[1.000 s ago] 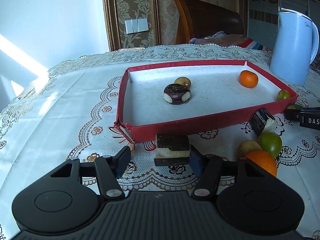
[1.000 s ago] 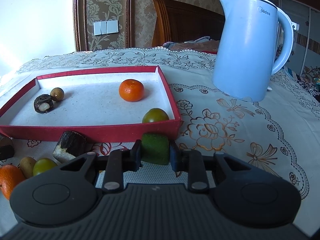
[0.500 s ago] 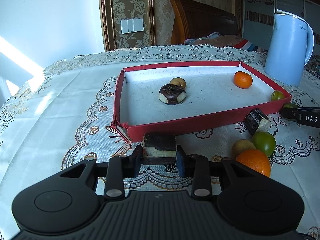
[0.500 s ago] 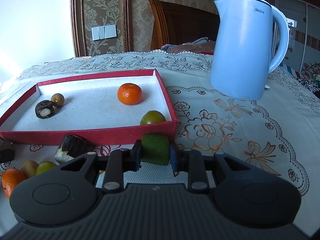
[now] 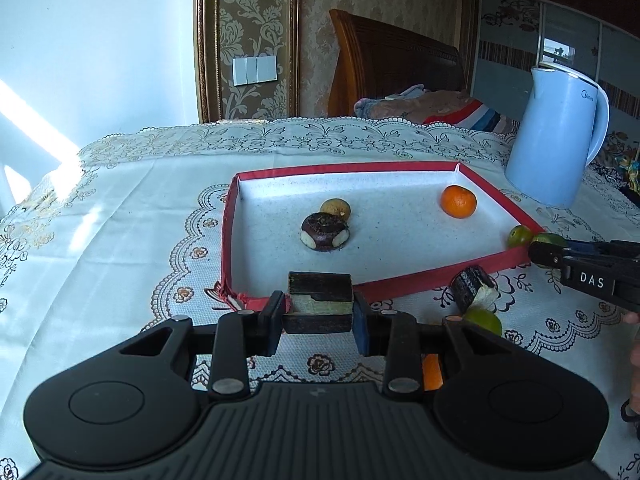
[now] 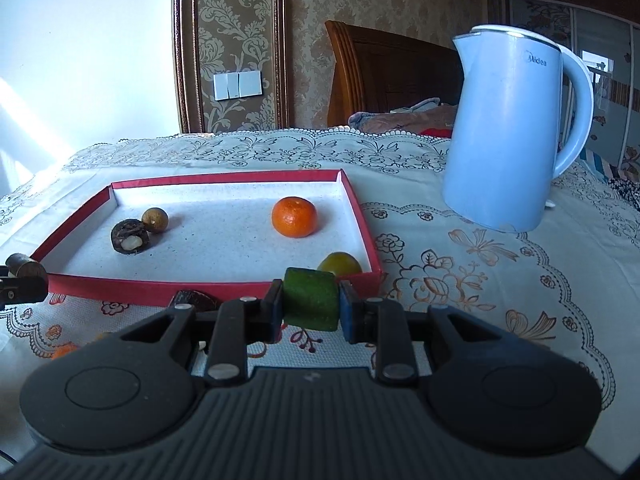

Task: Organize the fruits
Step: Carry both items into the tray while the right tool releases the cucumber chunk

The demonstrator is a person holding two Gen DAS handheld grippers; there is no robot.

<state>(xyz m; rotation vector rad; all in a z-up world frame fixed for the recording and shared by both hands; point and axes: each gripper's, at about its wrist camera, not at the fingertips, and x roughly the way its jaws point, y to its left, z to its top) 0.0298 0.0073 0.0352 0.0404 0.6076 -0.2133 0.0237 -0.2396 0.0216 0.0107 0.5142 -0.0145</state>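
My left gripper (image 5: 319, 314) is shut on a dark brown fruit piece (image 5: 320, 294) with a pale core, lifted just in front of the red tray (image 5: 420, 282). In the right wrist view my right gripper (image 6: 310, 312) is shut on a green fruit (image 6: 309, 299), held above the cloth before the tray's near right corner (image 6: 370, 276). Inside the tray lie an orange (image 5: 458, 201), a dark round fruit with pale patches (image 5: 325, 231), a small brown fruit (image 5: 336, 209) and a green fruit (image 5: 519, 236).
A light blue kettle (image 6: 508, 128) stands right of the tray. Loose on the lace tablecloth are a dark cut piece (image 5: 474, 288), a green fruit (image 5: 486, 320) and an orange (image 5: 432, 372) partly hidden behind my left gripper. A wooden headboard (image 5: 396, 64) stands behind the table.
The left gripper's jaws came together on the dark fruit piece and lifted it off the cloth. The right gripper rose slightly with the green fruit still held.
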